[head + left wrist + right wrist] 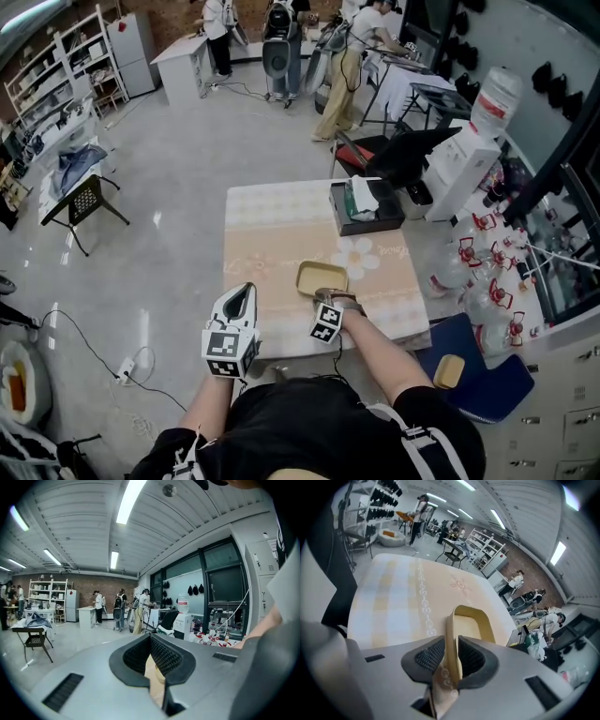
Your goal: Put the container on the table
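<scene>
A shallow yellow container (322, 277) sits flat on the table (272, 234) near its front edge. My right gripper (328, 298) reaches down onto the container's near rim. In the right gripper view the yellow container (471, 620) has its near wall standing upright between the jaws of that gripper (452, 656); the pads stand just off the wall, so it is open. My left gripper (246, 292) hovers at the table's front left corner, apart from the container. In its own view the left gripper (152, 667) has a narrow gap with nothing in it.
A black tray with a green-white tissue pack (364, 204) lies at the table's far right. A water dispenser (469, 155) and several bottles (487, 281) stand on the right. A blue seat with a yellow lid (450, 371) is by my right side. People work far behind.
</scene>
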{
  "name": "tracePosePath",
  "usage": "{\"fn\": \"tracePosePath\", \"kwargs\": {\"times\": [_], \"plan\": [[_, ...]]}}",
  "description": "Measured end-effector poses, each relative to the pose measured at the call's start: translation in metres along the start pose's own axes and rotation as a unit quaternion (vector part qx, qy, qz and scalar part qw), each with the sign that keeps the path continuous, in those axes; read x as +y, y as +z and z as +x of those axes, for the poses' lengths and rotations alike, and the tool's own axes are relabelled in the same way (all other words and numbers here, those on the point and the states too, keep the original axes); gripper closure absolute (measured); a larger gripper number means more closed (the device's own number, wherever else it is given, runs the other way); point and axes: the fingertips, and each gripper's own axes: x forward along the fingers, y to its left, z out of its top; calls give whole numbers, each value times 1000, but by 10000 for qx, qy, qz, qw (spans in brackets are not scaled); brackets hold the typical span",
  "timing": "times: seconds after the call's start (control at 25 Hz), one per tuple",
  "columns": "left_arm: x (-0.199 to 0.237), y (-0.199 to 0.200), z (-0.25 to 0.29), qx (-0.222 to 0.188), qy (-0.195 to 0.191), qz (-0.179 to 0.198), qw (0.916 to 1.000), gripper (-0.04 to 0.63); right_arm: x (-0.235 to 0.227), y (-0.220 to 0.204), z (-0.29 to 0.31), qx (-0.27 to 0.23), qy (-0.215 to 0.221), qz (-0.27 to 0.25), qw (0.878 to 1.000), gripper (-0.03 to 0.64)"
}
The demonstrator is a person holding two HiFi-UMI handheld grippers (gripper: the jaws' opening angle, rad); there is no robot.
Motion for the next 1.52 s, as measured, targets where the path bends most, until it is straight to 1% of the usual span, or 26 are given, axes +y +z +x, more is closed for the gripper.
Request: {"fn": "tracePosePath", "kwargs": {"times": [0.04,0.16,0.24,0.28,0.32,0.36,0.44,0.48,0.6,0.68,0.76,0.84,0.88,0.96,1.08,1.36,1.52], "plan": [[-1,0,1,-4,-20,1,10000,581,0,0,-2,-57,61,148,9999,500],[-4,3,5,-21,-90,2,10000,581,-8,6,-14,-363,74,700,9969,488],[-7,6,8,-49,-141,1,9999,581,-23,13,-29,-712,-41,1281,9892,488],[-8,7,10,-66,-167,4,9998,581,-34,19,-40,-944,-119,1642,9818,489],[-10,9,13,-81,-195,10,9998,581,-46,26,-53,-1212,-226,2018,9716,500],[-12,11,15,-93,-228,19,9997,581,-60,33,-68,-1509,-372,2376,9588,518],[-15,14,21,-113,-303,34,9995,581,-90,46,-103,-2129,-798,2970,9274,576],[-17,16,24,-121,-340,43,9993,581,-106,52,-124,-2421,-1062,3192,9101,601],[-25,22,31,-185,-440,81,9988,581,-145,64,-187,-3116,-1854,3609,8593,603],[-34,27,35,-261,-513,107,9983,581,-163,62,-223,-3356,-2296,3799,8309,603],[-43,28,39,-285,-605,144,9977,581,-171,53,-251,-3489,-2625,4010,8053,604],[-49,29,43,-297,-700,173,9970,581,-172,44,-270,-3633,-2787,4180,7846,606],[-52,30,44,-308,-742,184,9966,581,-171,41,-277,-3695,-2828,4231,7775,606],[-55,31,44,-319,-808,192,9960,581,-169,38,-287,-3754,-2885,4295,7690,606],[-60,32,45,-305,-874,211,9955,581,-167,33,-292,-3723,-2953,4367,7639,606],[-69,34,44,-371,-952,248,9945,581,-157,28,-292,-3737,-2925,4396,7626,606],[-73,34,43,-344,-951,247,9946,581,-155,29,-295,-3747,-2919,4314,7669,606]]}}
